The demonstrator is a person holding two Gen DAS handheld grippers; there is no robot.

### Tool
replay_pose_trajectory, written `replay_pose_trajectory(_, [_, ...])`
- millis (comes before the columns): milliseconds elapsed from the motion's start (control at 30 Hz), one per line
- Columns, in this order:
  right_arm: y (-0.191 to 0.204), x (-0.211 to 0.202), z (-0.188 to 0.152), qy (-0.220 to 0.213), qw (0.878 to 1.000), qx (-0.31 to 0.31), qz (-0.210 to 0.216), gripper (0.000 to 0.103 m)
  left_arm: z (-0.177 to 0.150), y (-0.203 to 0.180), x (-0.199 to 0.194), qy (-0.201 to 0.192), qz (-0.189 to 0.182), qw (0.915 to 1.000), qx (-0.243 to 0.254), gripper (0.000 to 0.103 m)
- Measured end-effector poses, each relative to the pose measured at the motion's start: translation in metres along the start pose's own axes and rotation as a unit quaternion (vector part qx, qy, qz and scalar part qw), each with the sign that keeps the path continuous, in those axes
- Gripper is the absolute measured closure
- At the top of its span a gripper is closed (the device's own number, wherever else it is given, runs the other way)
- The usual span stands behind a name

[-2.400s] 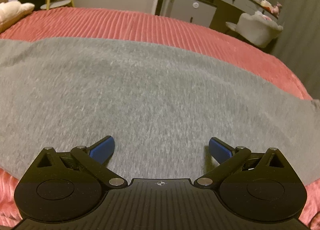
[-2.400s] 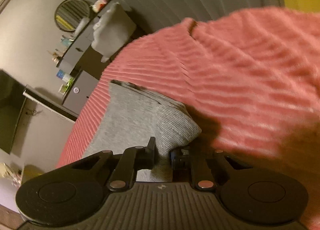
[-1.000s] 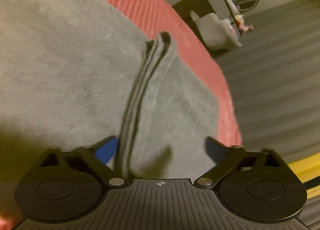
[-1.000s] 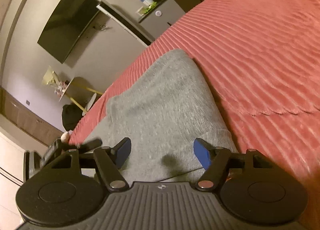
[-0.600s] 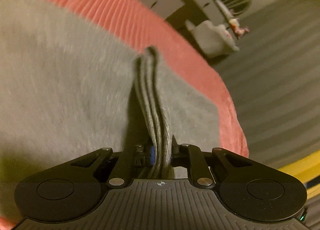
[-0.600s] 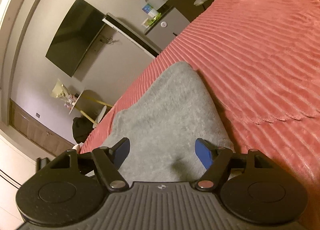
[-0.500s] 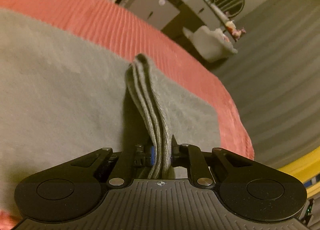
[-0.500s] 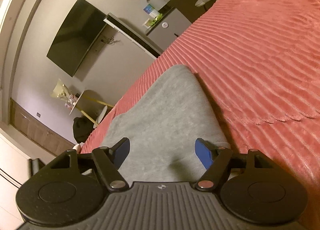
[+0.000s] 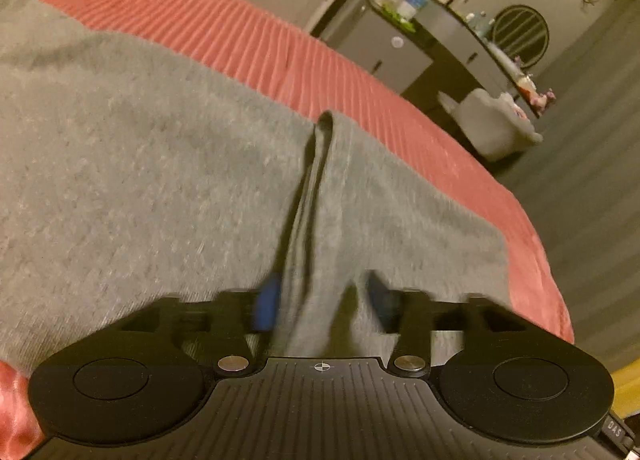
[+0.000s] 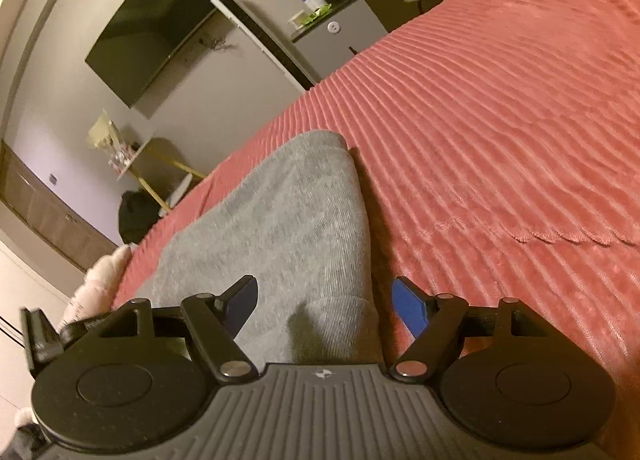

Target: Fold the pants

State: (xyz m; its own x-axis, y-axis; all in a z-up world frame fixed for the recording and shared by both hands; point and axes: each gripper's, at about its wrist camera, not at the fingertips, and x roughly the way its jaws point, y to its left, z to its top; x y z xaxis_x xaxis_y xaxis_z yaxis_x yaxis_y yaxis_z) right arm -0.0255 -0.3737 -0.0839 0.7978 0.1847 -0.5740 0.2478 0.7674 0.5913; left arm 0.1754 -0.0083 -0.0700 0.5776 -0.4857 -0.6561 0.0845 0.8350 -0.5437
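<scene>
The grey pants [image 9: 160, 179] lie spread across a ribbed coral bedspread [image 9: 248, 39], which shows bare along the far side in the left wrist view and widely to the right of the cloth in the right wrist view; its right edge drops to a dark floor. Far right stand a grey cabinet [image 9: 384, 55], a round mirror [image 9: 520, 35] and a pale fluffy seat [image 9: 492, 127]; a dark screen [image 10: 152, 27] hangs on the wall. A raised fold [image 9: 316, 195] of the pants runs from the far edge toward the left gripper [image 9: 324, 304], whose jaws have just been opening; the fold stands between the parted, blurred blue pads [image 9: 266, 308]. The right gripper [image 10: 324, 304] points down over a near corner of the pants [image 10: 280, 227], its jaws wide apart, the left pad over grey cloth, the right one beside the cloth's edge, pressing on nothing
</scene>
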Motion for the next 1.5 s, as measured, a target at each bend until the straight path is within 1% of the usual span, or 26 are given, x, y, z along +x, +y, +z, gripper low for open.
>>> replay_pose_trajectory(100, [0.006, 0.004, -0.001, 0.007, 1.0, -0.016, -0.021, 0.029, -0.001, -0.001, -0.008, -0.023, 0.027, 0.9994, 0.003, 0.035])
replay_pose_trajectory(133, [0.008, 0.007, -0.002, 0.01, 0.999, -0.024, -0.034, 0.031, -0.001, 0.001, -0.014, -0.045, 0.041, 0.9981, 0.003, 0.035])
replay_pose_trajectory(200, [0.012, 0.012, -0.004, 0.019, 0.997, -0.039, -0.065, 0.041, -0.001, -0.004, -0.025, -0.099, 0.062, 0.9929, 0.018, 0.034])
replay_pose_trajectory(233, [0.011, 0.013, -0.005, 0.022, 0.997, -0.04, -0.069, 0.047, -0.002, -0.008, -0.03, -0.124, 0.067, 0.9897, 0.029, 0.032])
replay_pose_trajectory(267, [0.011, 0.013, -0.005, 0.018, 0.996, -0.041, -0.071, 0.05, -0.003, -0.013, -0.033, -0.139, 0.066, 0.9873, 0.04, 0.031])
replay_pose_trajectory(333, [0.014, 0.008, -0.004, 0.0, 0.996, -0.045, -0.08, 0.056, -0.008, -0.022, -0.037, -0.152, 0.048, 0.9849, 0.067, 0.031])
replay_pose_trajectory(400, [0.02, 0.001, -0.002, -0.027, 0.994, -0.056, -0.087, 0.057, -0.013, -0.028, -0.037, -0.151, 0.026, 0.984, 0.091, 0.027])
replay_pose_trajectory(433, [0.024, -0.002, 0.0, -0.039, 0.993, -0.063, -0.09, 0.058, -0.016, -0.031, -0.036, -0.144, 0.016, 0.9841, 0.103, 0.023])
replay_pose_trajectory(467, [0.03, -0.003, 0.003, -0.055, 0.992, -0.074, -0.091, 0.062, -0.018, -0.035, -0.032, -0.131, 0.01, 0.9847, 0.114, 0.019])
replay_pose_trajectory(500, [0.036, -0.003, 0.005, -0.064, 0.99, -0.085, -0.091, 0.064, -0.019, -0.039, -0.026, -0.113, 0.012, 0.9854, 0.126, 0.018])
replay_pose_trajectory(533, [0.043, -0.001, 0.009, -0.068, 0.989, -0.097, -0.091, 0.067, -0.019, -0.043, -0.017, -0.093, 0.024, 0.9861, 0.136, 0.018])
replay_pose_trajectory(600, [0.058, 0.012, 0.015, -0.062, 0.986, -0.127, -0.091, 0.075, -0.02, -0.044, -0.001, -0.049, 0.077, 0.9856, 0.143, 0.018])
replay_pose_trajectory(633, [0.065, 0.021, 0.018, -0.055, 0.984, -0.142, -0.094, 0.079, -0.02, -0.04, 0.006, -0.033, 0.106, 0.9847, 0.134, 0.018])
replay_pose_trajectory(667, [0.075, 0.031, 0.022, -0.049, 0.982, -0.158, -0.095, 0.081, -0.019, -0.034, 0.009, -0.027, 0.119, 0.9847, 0.124, 0.018])
replay_pose_trajectory(767, [0.092, 0.064, 0.036, -0.03, 0.977, -0.189, -0.094, 0.083, -0.015, -0.024, 0.001, -0.044, 0.096, 0.991, 0.083, 0.015])
replay_pose_trajectory(833, [0.1, 0.091, 0.046, -0.013, 0.973, -0.206, -0.101, 0.084, -0.015, -0.021, 0.001, -0.048, 0.091, 0.9921, 0.071, 0.015])
replay_pose_trajectory(933, [0.106, 0.132, 0.057, 0.007, 0.963, -0.228, -0.141, 0.084, -0.016, -0.021, 0.002, -0.054, 0.098, 0.9904, 0.081, 0.013])
replay_pose_trajectory(967, [0.104, 0.147, 0.062, 0.015, 0.96, -0.227, -0.164, 0.087, -0.018, -0.02, 0.002, -0.054, 0.1, 0.9895, 0.089, 0.012])
replay_pose_trajectory(1000, [0.1, 0.157, 0.065, 0.018, 0.959, -0.22, -0.177, 0.088, -0.02, -0.022, 0.003, -0.053, 0.103, 0.9883, 0.099, 0.012])
replay_pose_trajectory(1067, [0.093, 0.166, 0.067, 0.014, 0.963, -0.2, -0.178, 0.089, -0.021, -0.025, 0.006, -0.053, 0.109, 0.9862, 0.112, 0.011])
replay_pose_trajectory(1133, [0.093, 0.162, 0.064, 0.008, 0.967, -0.185, -0.176, 0.087, -0.021, -0.022, 0.006, -0.053, 0.107, 0.9866, 0.112, 0.009])
replay_pose_trajectory(1200, [0.098, 0.148, 0.056, 0.02, 0.967, -0.206, -0.151, 0.087, -0.019, -0.02, 0.007, -0.053, 0.101, 0.9881, 0.103, 0.009])
replay_pose_trajectory(1300, [0.094, 0.108, 0.029, 0.041, 0.967, -0.224, -0.113, 0.087, -0.016, -0.018, 0.008, -0.053, 0.096, 0.9895, 0.094, 0.009])
replay_pose_trajectory(1367, [0.084, 0.08, 0.001, 0.056, 0.964, -0.235, -0.11, 0.086, -0.016, -0.019, 0.008, -0.052, 0.097, 0.9893, 0.095, 0.009])
replay_pose_trajectory(1467, [0.067, 0.04, -0.035, 0.038, 0.965, -0.237, -0.106, 0.086, -0.016, -0.021, 0.007, -0.05, 0.102, 0.9885, 0.1, 0.009])
replay_pose_trajectory(1500, [0.064, 0.032, -0.039, 0.03, 0.967, -0.229, -0.107, 0.086, -0.017, -0.021, 0.007, -0.049, 0.103, 0.9883, 0.102, 0.009])
